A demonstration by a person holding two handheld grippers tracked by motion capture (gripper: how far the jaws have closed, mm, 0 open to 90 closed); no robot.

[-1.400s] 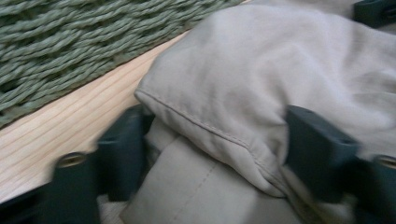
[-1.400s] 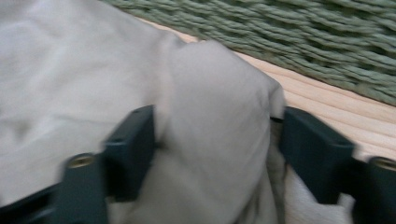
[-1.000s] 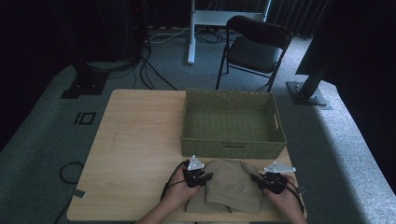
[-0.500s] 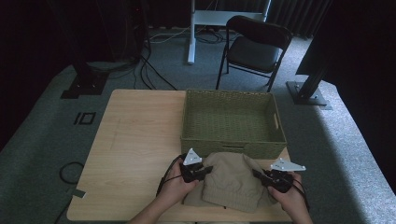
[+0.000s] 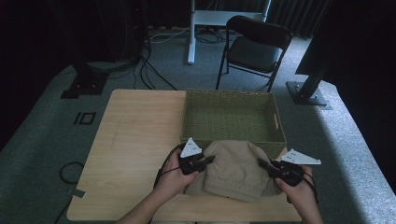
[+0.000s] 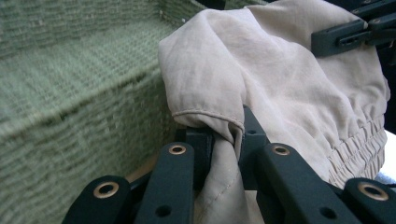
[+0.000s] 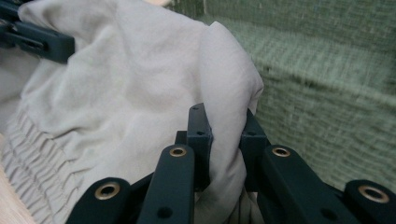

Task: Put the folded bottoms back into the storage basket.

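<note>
Both grippers rose vs. a sec ago. Left gripper (image 5: 208, 161) & right gripper (image 5: 265, 164) fingers each clamped on beige garment (image 5: 236, 168) edges, which lifted off the bench (image 5: 130, 140), bunched up, nearer the green basket (image 5: 232, 100) front wall.

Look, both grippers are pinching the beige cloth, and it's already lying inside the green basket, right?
Not quite. Both grippers do pinch the beige cloth, the left gripper on one side and the right gripper on the other. But the high view shows the cloth in front of the green basket, over the table, not inside it.
</note>
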